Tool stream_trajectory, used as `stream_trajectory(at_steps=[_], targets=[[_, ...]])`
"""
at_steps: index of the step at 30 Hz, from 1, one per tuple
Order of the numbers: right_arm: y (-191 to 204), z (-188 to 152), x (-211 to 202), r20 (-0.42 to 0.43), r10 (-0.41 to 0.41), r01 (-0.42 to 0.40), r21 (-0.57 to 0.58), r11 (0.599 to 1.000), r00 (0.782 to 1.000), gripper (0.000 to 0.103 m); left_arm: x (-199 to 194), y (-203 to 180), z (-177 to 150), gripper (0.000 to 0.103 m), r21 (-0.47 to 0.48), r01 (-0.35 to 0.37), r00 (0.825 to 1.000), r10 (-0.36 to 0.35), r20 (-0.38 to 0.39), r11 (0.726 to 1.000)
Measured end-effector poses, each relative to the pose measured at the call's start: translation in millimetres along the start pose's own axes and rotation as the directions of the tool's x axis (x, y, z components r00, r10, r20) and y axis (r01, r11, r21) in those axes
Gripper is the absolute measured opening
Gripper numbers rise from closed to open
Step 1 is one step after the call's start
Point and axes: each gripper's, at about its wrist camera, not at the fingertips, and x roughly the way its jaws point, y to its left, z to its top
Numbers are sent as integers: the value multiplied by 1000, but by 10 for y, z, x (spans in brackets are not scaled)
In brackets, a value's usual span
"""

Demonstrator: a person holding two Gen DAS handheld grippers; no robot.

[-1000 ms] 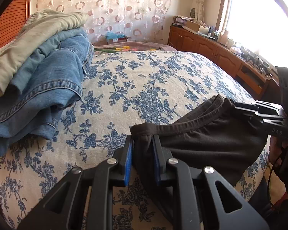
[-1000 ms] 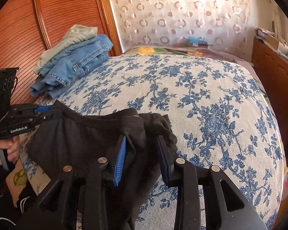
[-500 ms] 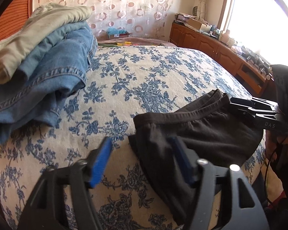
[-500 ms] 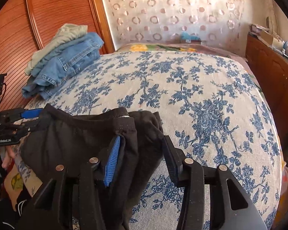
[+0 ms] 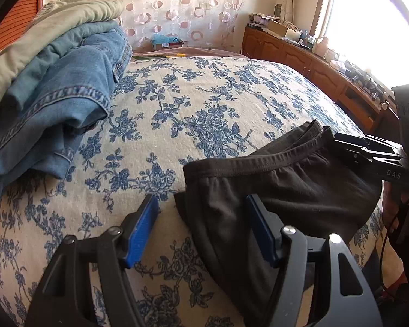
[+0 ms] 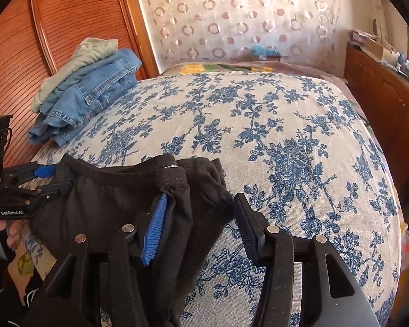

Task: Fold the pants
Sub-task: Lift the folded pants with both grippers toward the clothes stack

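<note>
Black pants (image 5: 280, 179) lie at the near edge of the floral bed, waistband toward the bed's middle; they also show in the right wrist view (image 6: 117, 204). My left gripper (image 5: 204, 226) is open, its jaws straddling the pants' left waistband corner without pinching it. My right gripper (image 6: 201, 223) is open around the right waistband corner, the cloth lying loose between the jaws. The right gripper also shows at the right of the left wrist view (image 5: 368, 150), and the left gripper at the left of the right wrist view (image 6: 38, 179).
A stack of folded jeans and a pale green garment (image 5: 54, 87) sits at the bed's far left, also seen in the right wrist view (image 6: 87, 90). The blue floral bedspread (image 6: 272, 125) spreads ahead. Wooden cabinets (image 5: 313, 68) line the right wall.
Both grippers have opened and let go of the waistband. The pants have dropped onto the bed, and the left gripper has opened wide.
</note>
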Motion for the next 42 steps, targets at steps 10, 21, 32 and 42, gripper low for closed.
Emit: stream_trajectory(at_steps=[10, 21, 32, 42], targets=[[-8, 15, 58, -36, 17, -17, 7, 1000, 999, 55, -22, -32, -45, 57, 15, 11, 1000, -12, 15, 1000], [100, 20, 101, -84, 112, -115, -37, 993, 990, 21, -28, -94, -41, 25, 16, 92, 996, -92, 13, 996], [435, 337, -335, 71, 104, -92, -154, 984, 992, 11, -508, -49, 61, 7, -9, 91, 984, -89, 157, 996], [854, 1097, -600, 190, 178, -120, -284, 951, 965, 11, -1250, 191, 373, 7, -14, 19, 944, -13, 330, 1000]])
